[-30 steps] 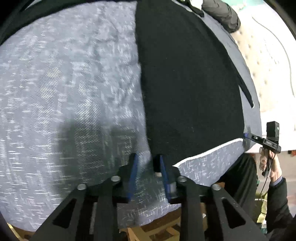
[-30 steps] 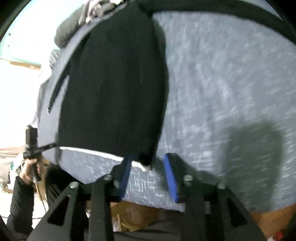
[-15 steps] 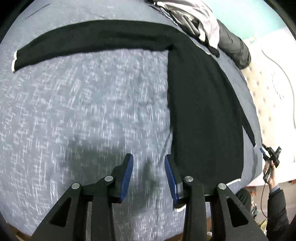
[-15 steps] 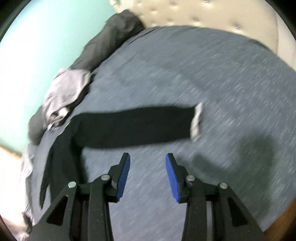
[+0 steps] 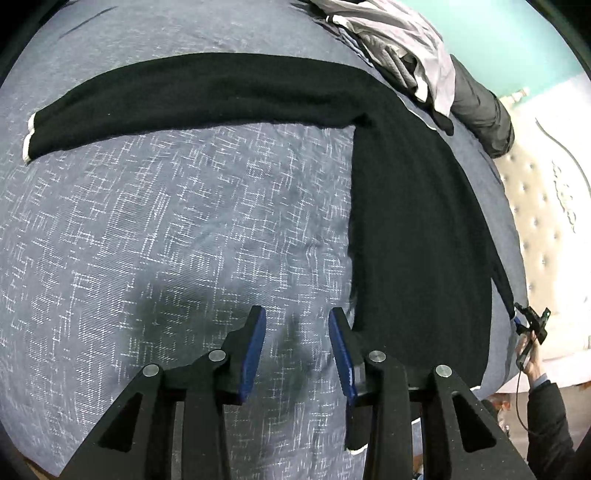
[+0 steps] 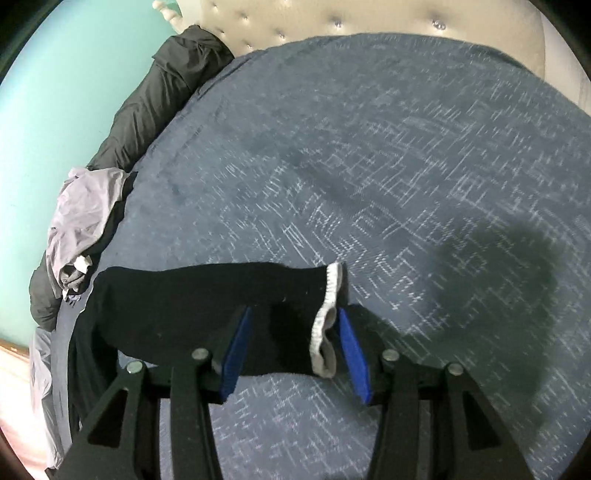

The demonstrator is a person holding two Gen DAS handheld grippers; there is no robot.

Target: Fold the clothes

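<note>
A: What is the biggest thing here?

B: The blue-grey bedspread with thin white cross-hatch lines [image 5: 155, 229]. It covers the whole bed and fills both views. Behind it stands a cream tufted headboard [image 6: 332, 18], and beside that a turquoise wall [image 6: 55, 92].

A: And where is the garment for folding?

B: The black long-sleeved knit top with white cuffs [image 5: 417, 229] lies flat on the bedspread. In the left wrist view its body runs down the right side, and one sleeve [image 5: 192, 92] stretches out to the left, ending in a white cuff [image 5: 28, 142].

A: What else lies on the bed?

B: A pile of crumpled pale grey clothes [image 6: 81, 206] at the far edge, and next to it a dark grey rolled garment [image 6: 159, 92].

A: How are the grippers?

B: The left gripper [image 5: 297, 343] hangs over bare bedspread, just beside the edge of the top's body. Its blue pads [image 5: 253, 350] stand a moderate gap apart with nothing between them. The right gripper [image 6: 293, 339] has just been opening its jaws. The other sleeve end with its cuff [image 6: 327, 325] lies between its pads, which stand apart from it and do not press.

A: Anyone visible?

B: At the right edge, a hand [image 5: 532, 358] in a dark sleeve holds a gripper.
</note>
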